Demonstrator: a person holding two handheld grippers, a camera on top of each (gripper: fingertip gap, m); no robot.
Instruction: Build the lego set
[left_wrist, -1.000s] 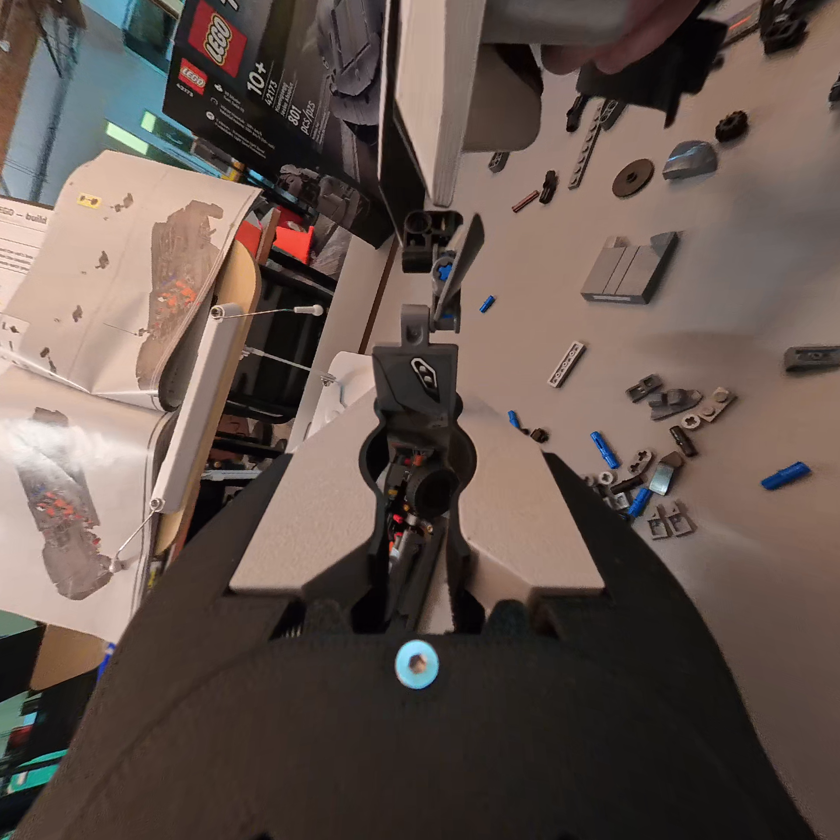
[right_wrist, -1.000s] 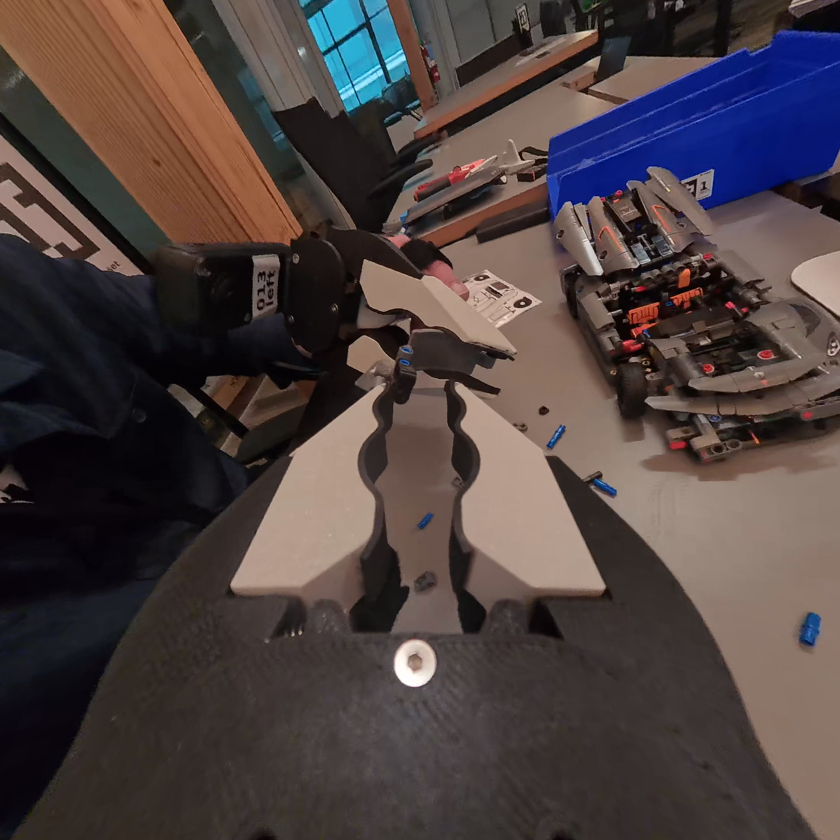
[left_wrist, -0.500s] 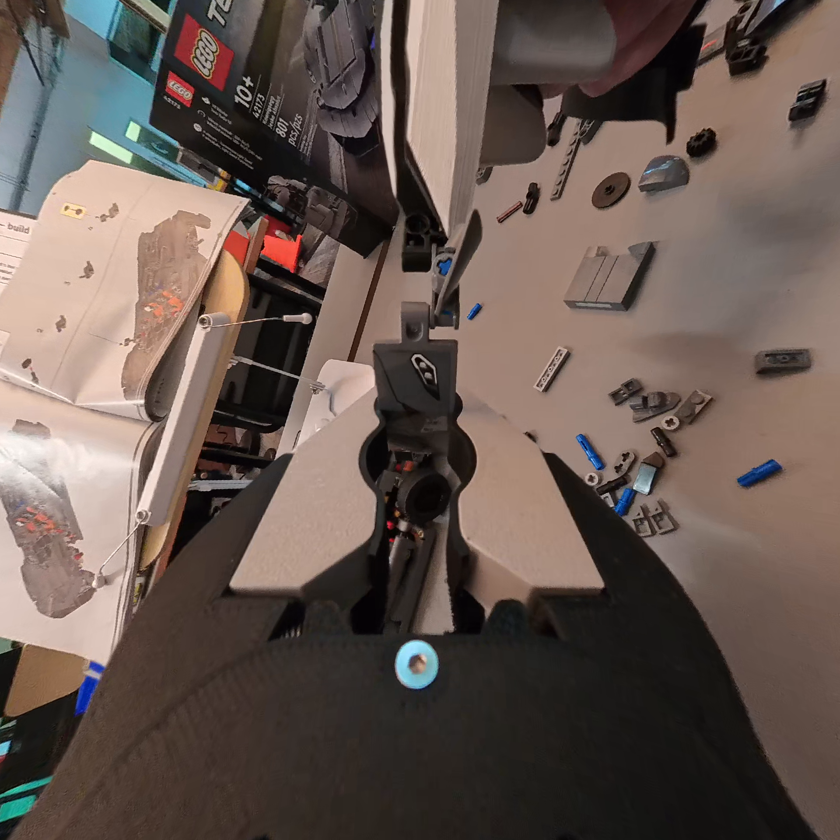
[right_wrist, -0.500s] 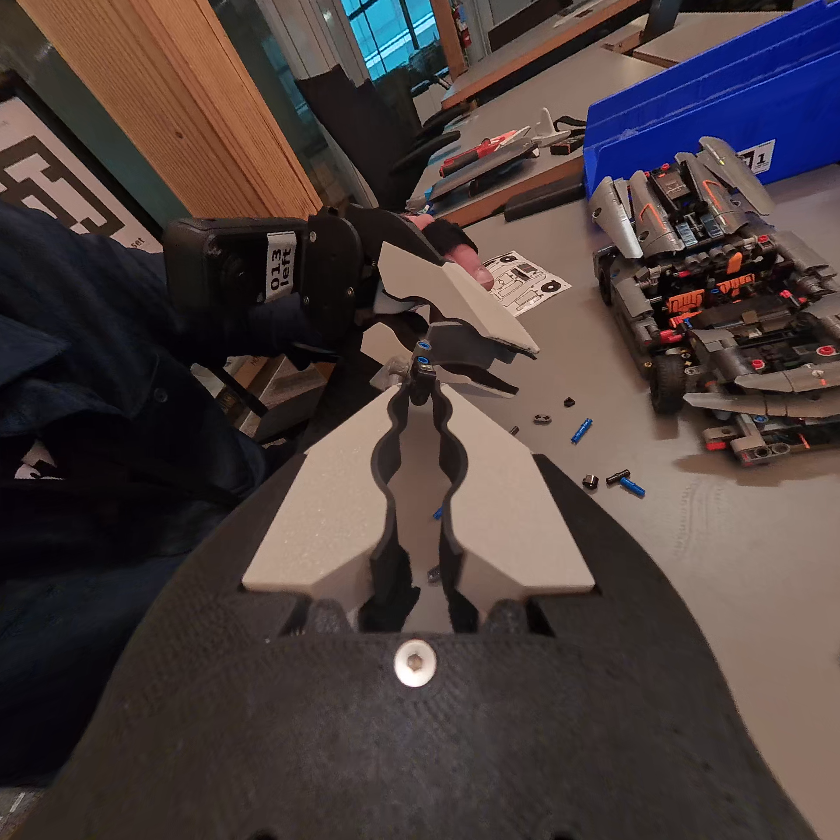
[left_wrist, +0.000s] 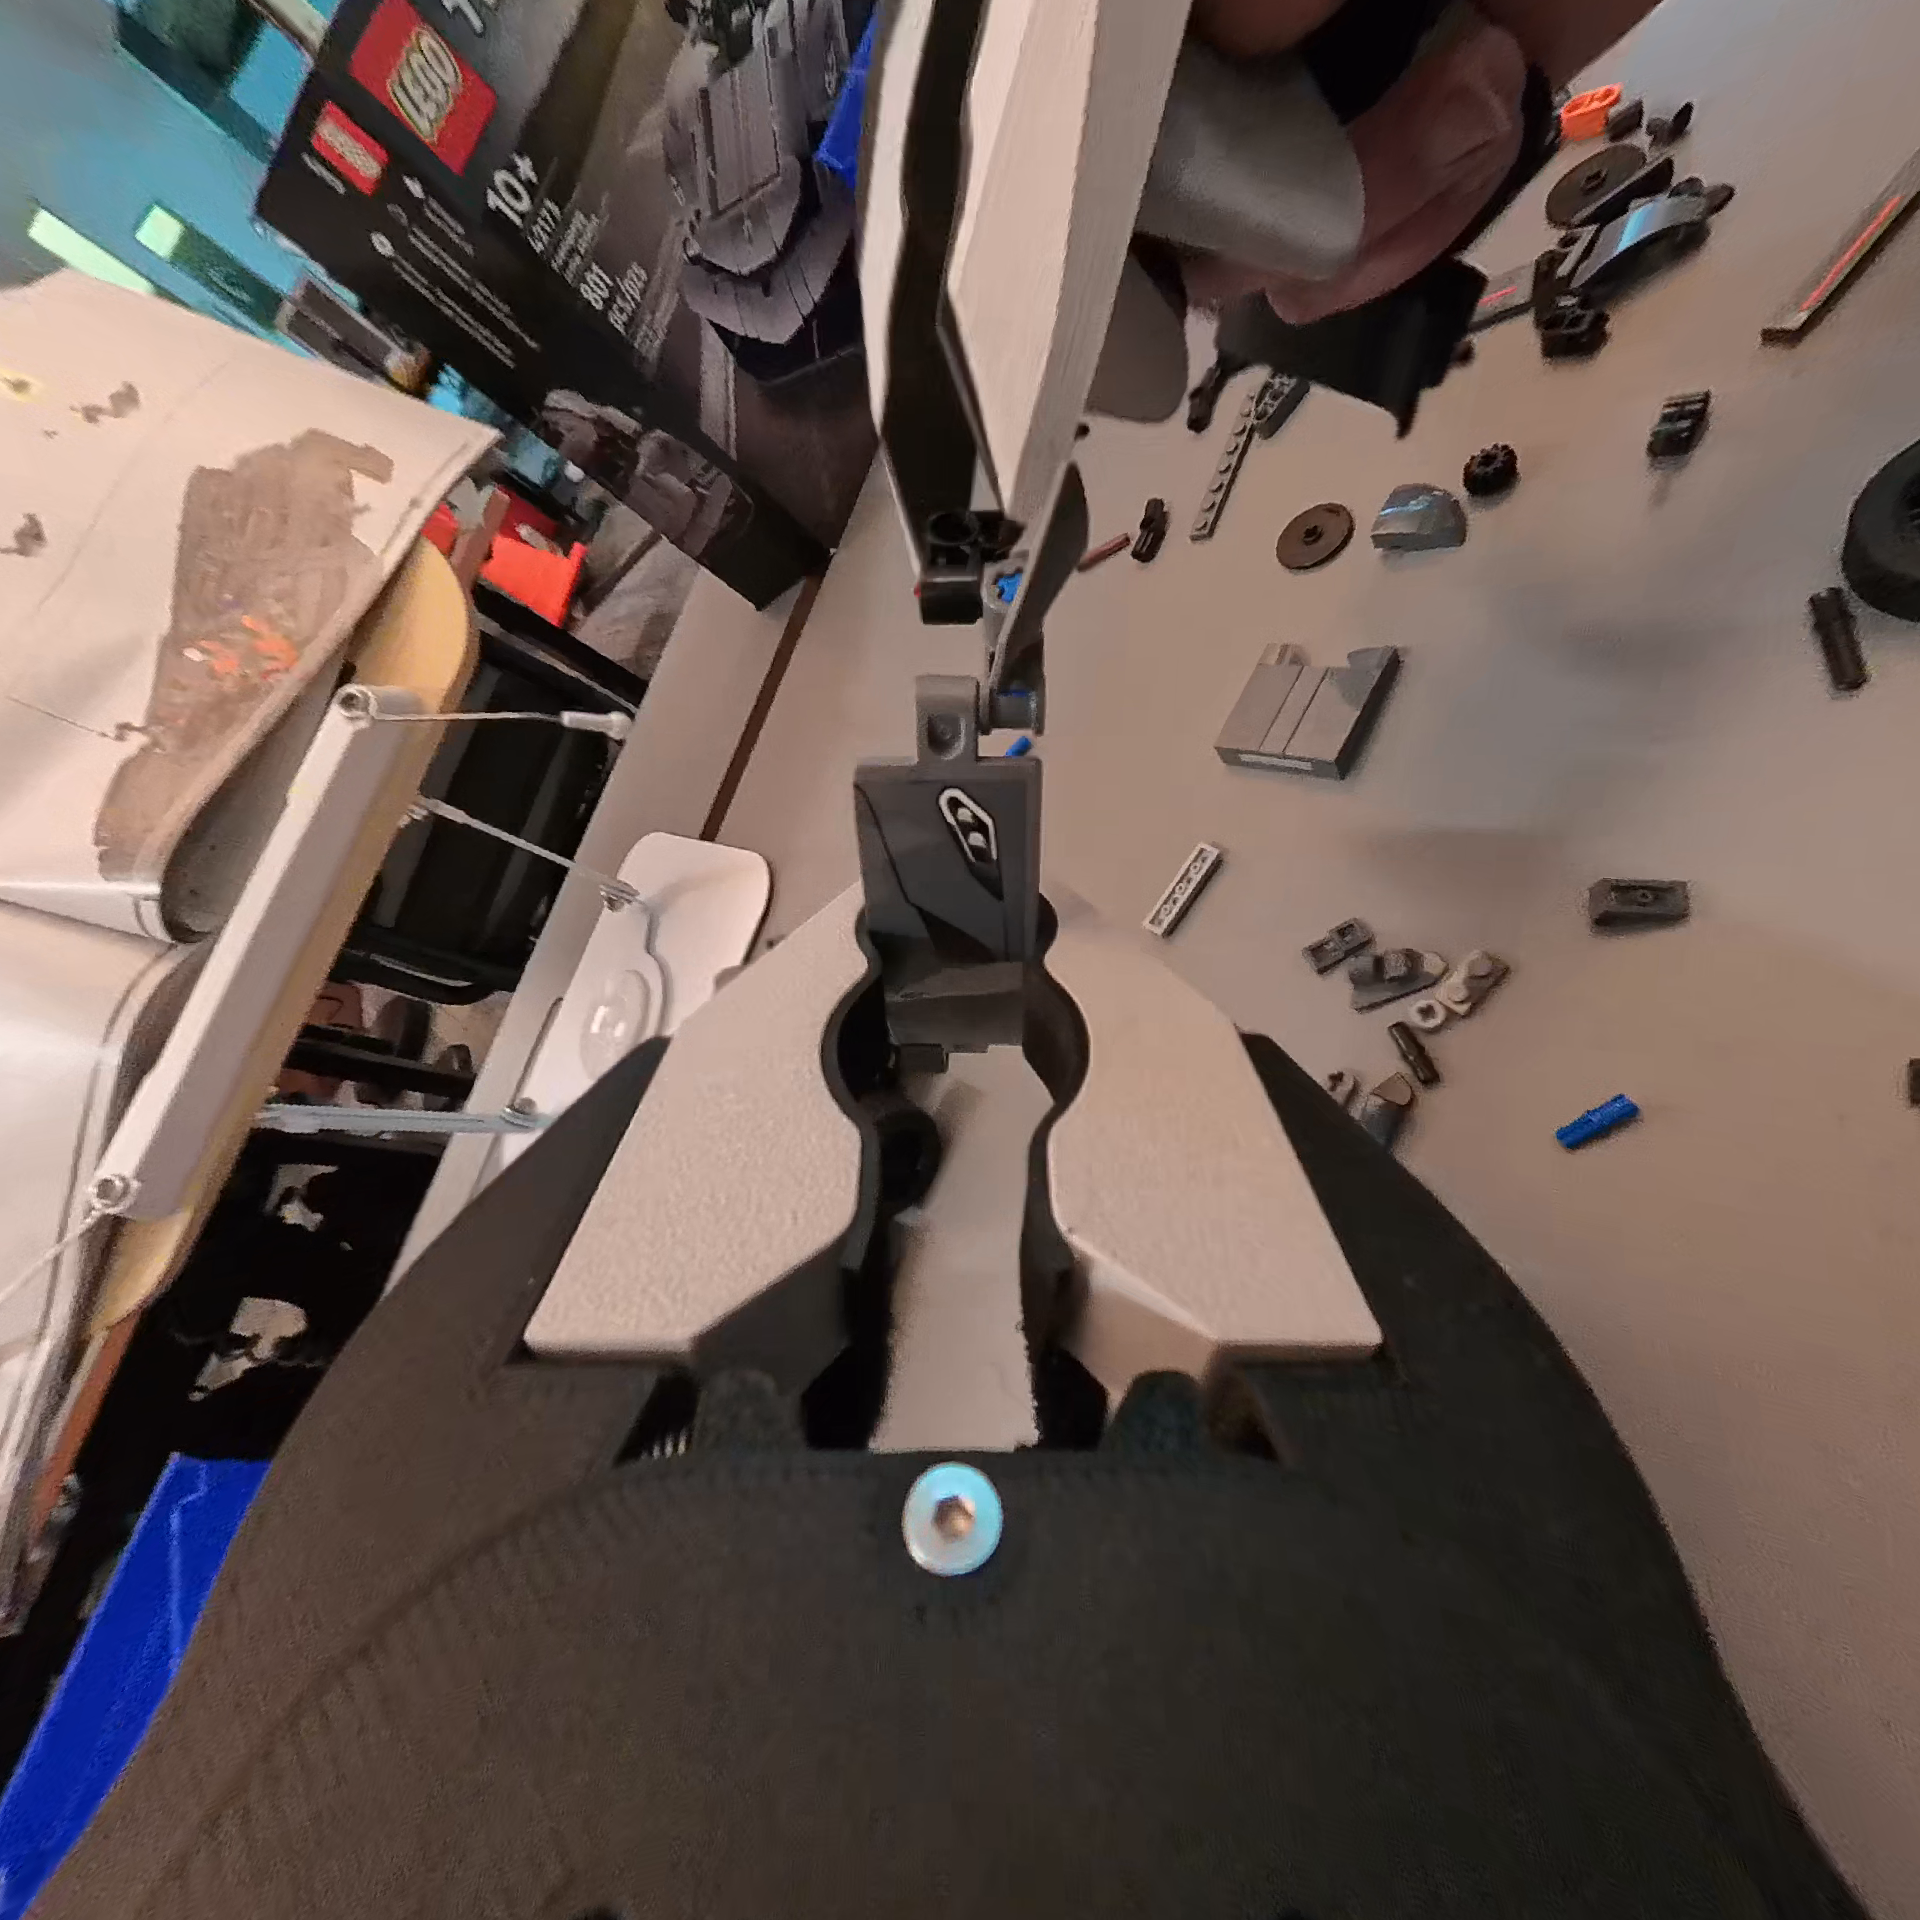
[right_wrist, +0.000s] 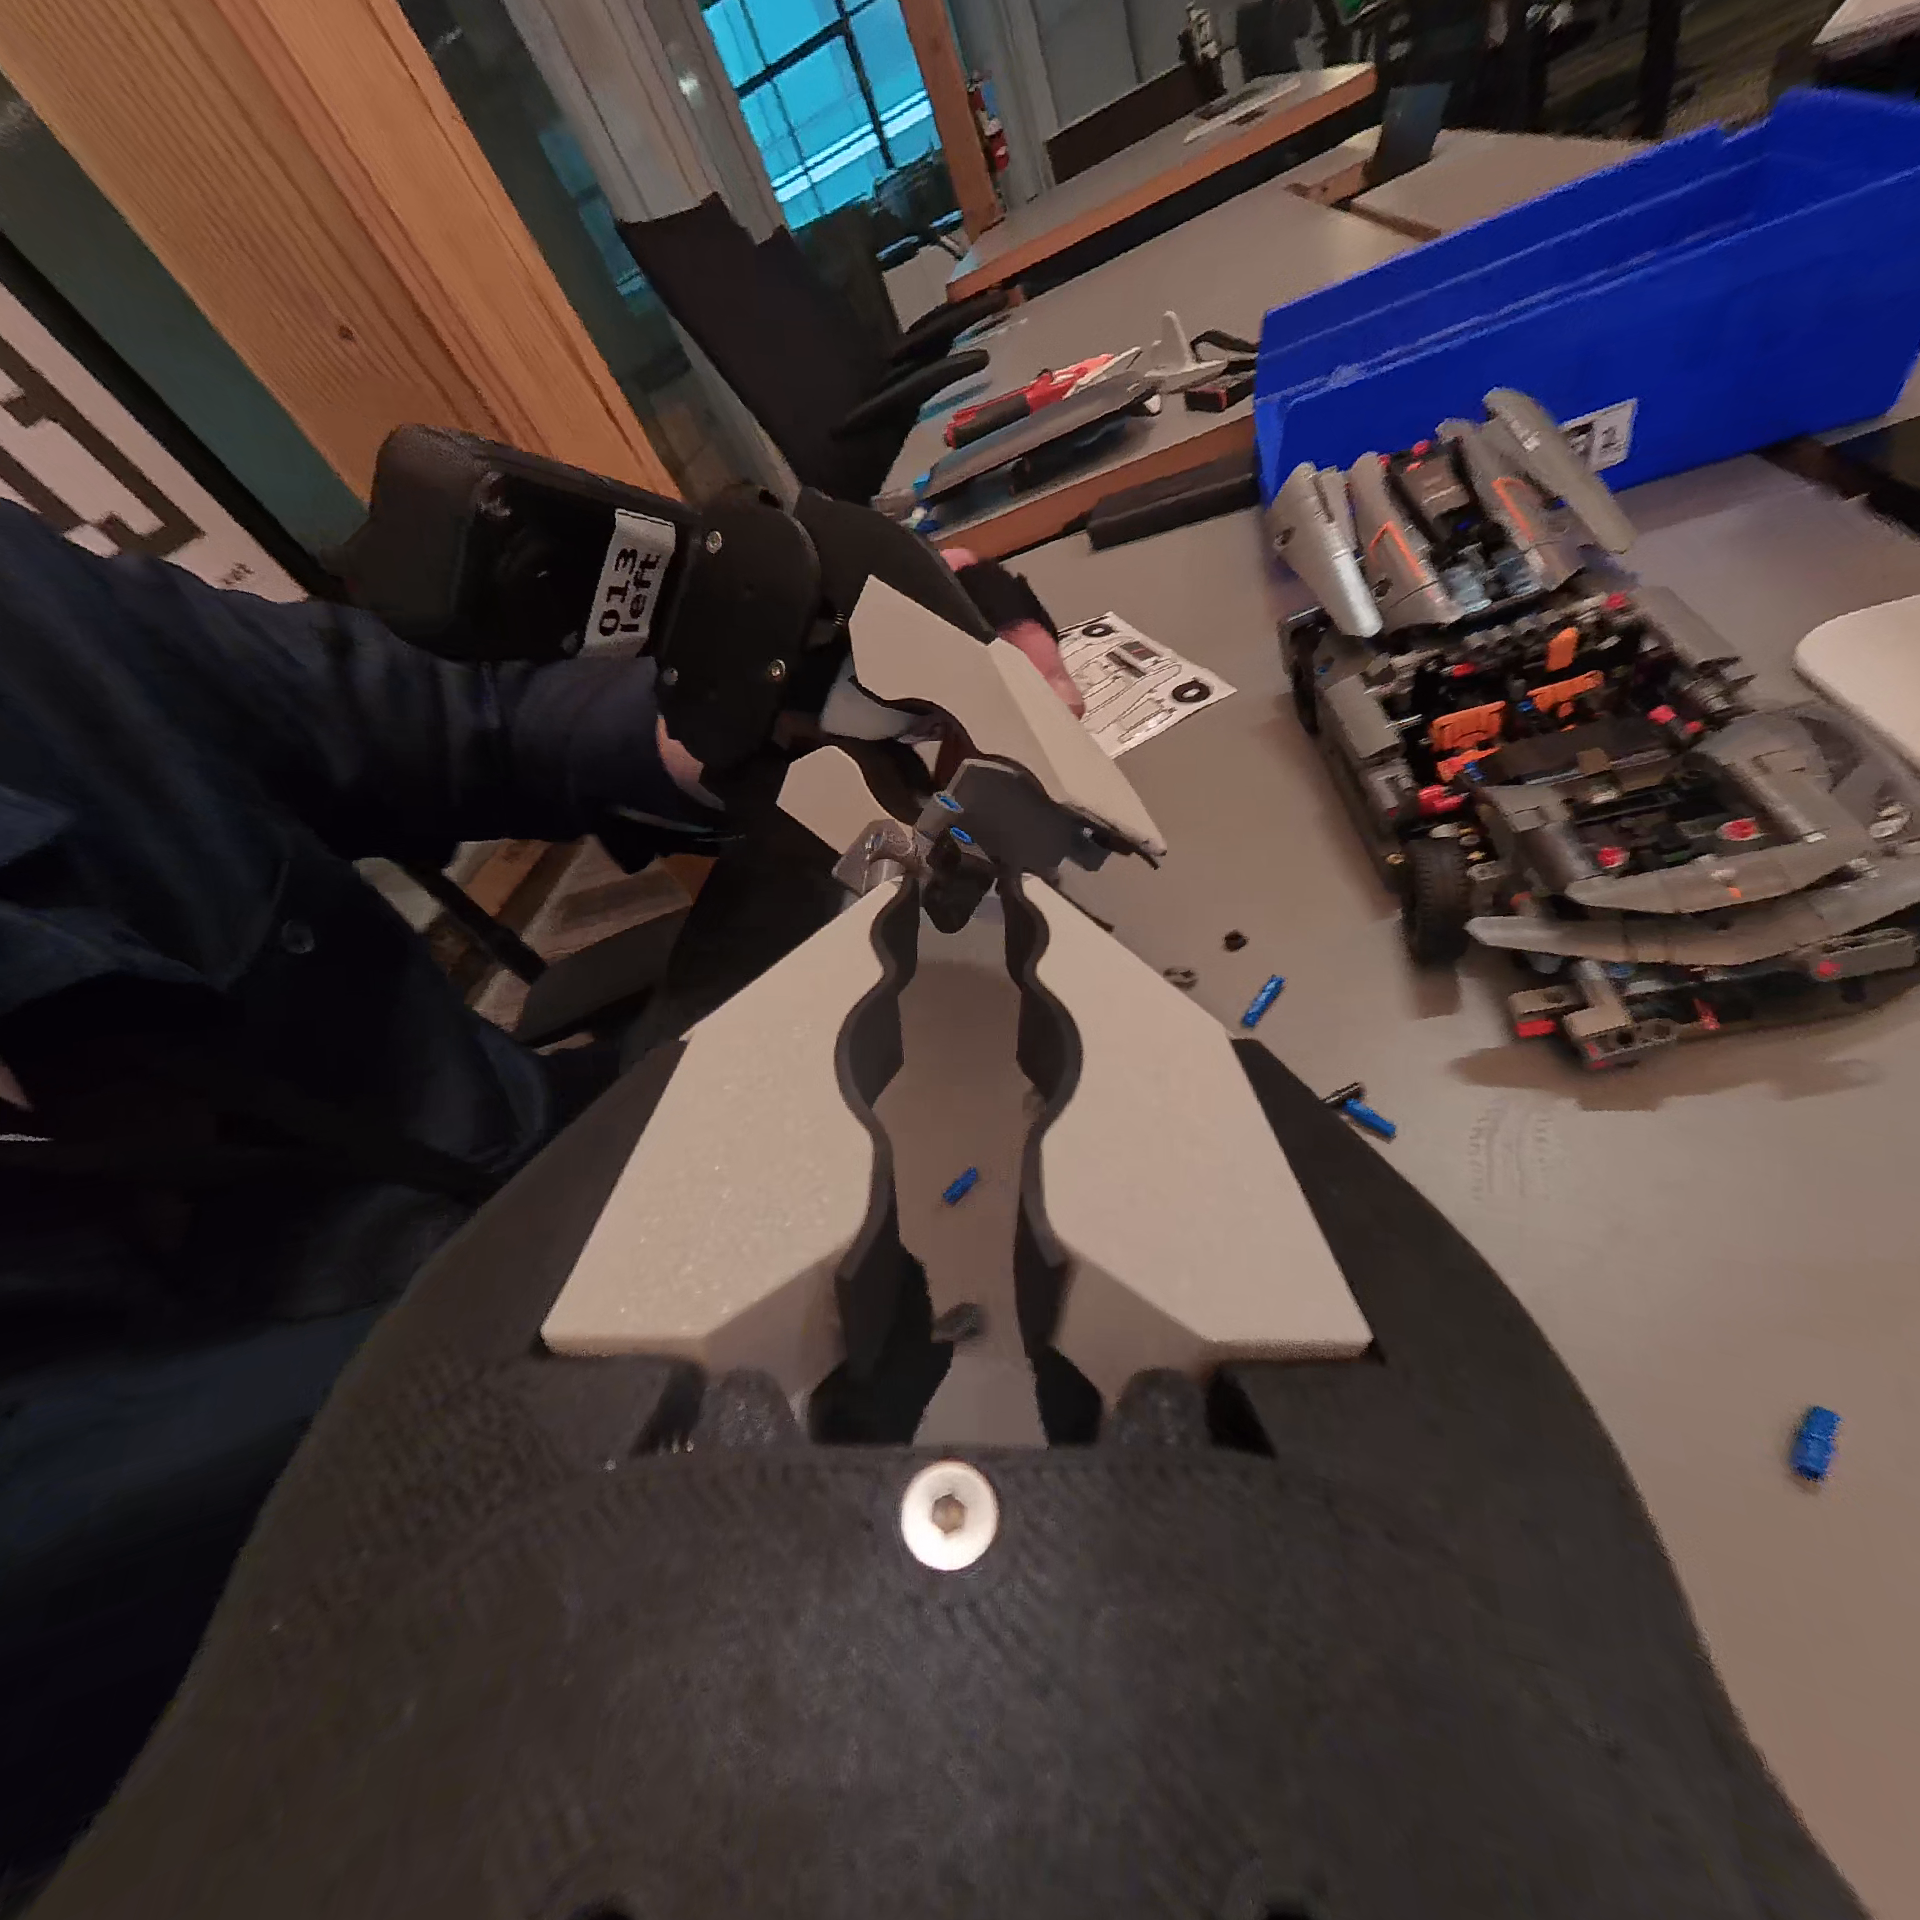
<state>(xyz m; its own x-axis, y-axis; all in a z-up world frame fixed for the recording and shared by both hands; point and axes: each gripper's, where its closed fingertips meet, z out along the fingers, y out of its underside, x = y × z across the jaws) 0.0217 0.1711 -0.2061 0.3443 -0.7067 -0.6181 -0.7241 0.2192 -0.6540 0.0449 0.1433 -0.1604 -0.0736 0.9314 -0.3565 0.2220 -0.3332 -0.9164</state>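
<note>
Step in hand: a small sub-assembly is being joined in the air above the grey table (left_wrist: 1558, 831); both grippers are meeting at one joint.
Left gripper (left_wrist: 951, 935): its fingers are closing on a dark grey panel piece (left_wrist: 945, 862) with a printed vent mark; the piece is sitting at the fingertips and sticking out forward.
Right gripper (right_wrist: 951, 904): fingertips are pinching a small black connector (right_wrist: 948, 899); in the left wrist view the connector is touching a slim grey blade-shaped part with a blue pin.
Joint: a light grey hinge lug (left_wrist: 943, 717) on top of the panel is lying just beside the blade's lower end; whether it is seated, I cannot tell.
Next move, as judged: it is calling for lining up pin and hole squarely, then a short firm push; a skewed push is likely to twist the panel in its grip.
Materials: hard glossy plastic, pin-and-hole fittings; finger faces are matte grey with wavy dark inner pads.
Car model (right_wrist: 1579, 790): mostly built, standing on the table well apart, in front of a blue bin (right_wrist: 1558, 312).
Loose parts: blue pins (left_wrist: 1595, 1122) and grey plates are lying scattered.
Instruction booklet (left_wrist: 208, 582): lying open on a stand at left.
</note>
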